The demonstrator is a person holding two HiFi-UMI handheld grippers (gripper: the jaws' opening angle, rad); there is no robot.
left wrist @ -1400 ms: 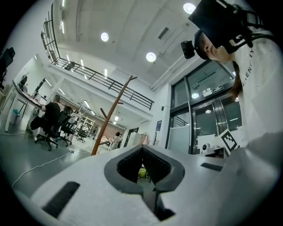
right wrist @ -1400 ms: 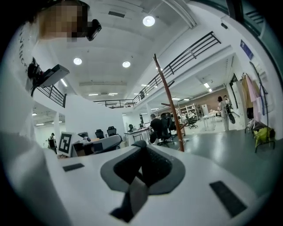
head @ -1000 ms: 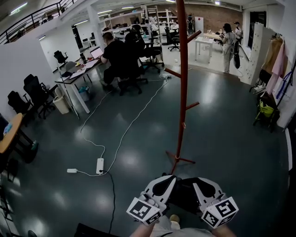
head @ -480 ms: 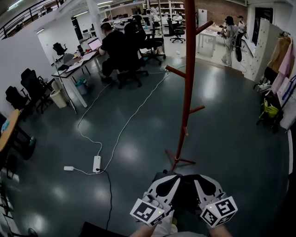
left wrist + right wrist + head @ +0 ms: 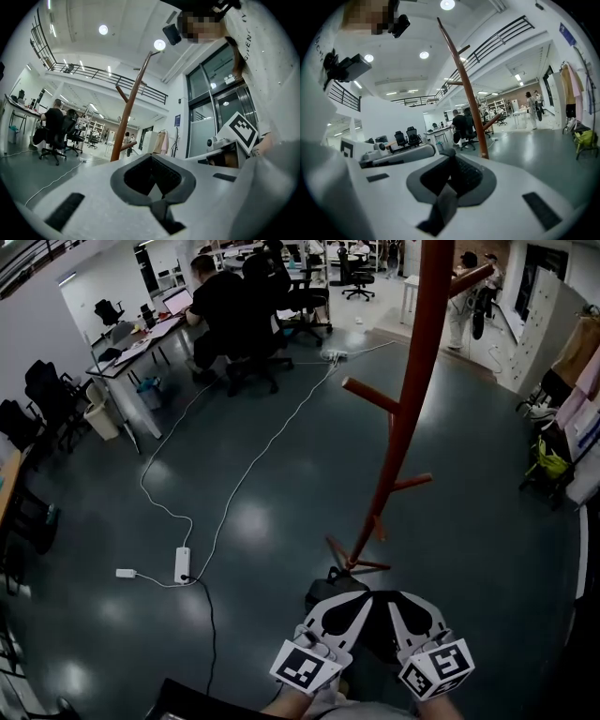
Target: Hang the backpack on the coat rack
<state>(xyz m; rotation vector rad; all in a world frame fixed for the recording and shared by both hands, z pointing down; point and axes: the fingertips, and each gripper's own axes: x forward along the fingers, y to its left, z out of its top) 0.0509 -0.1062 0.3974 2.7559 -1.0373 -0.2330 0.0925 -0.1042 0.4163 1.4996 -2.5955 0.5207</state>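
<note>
A red coat rack [image 5: 403, 418] with slanted pegs stands on the dark floor just ahead of me; it also shows as the coat rack [image 5: 129, 110] and coat rack [image 5: 466, 89] in the gripper views. At the bottom of the head view, my left gripper [image 5: 345, 606] and right gripper [image 5: 401, 606] are side by side, with the black backpack [image 5: 373, 638] hanging between and under them. The left gripper [image 5: 152, 180] is shut on a dark strap [image 5: 161, 211]. The right gripper [image 5: 452, 176] is shut on a grey strap [image 5: 440, 206]. Most of the backpack is hidden.
A white power strip [image 5: 183, 563] and its cables lie on the floor to the left. Desks with seated people [image 5: 220, 310] and office chairs fill the back left. Hanging clothes and a green bag [image 5: 542, 463] are at the right wall.
The coat rack has come closer and now looms larger in the head view. Both grippers keep their hold and their place at the bottom of the view.
</note>
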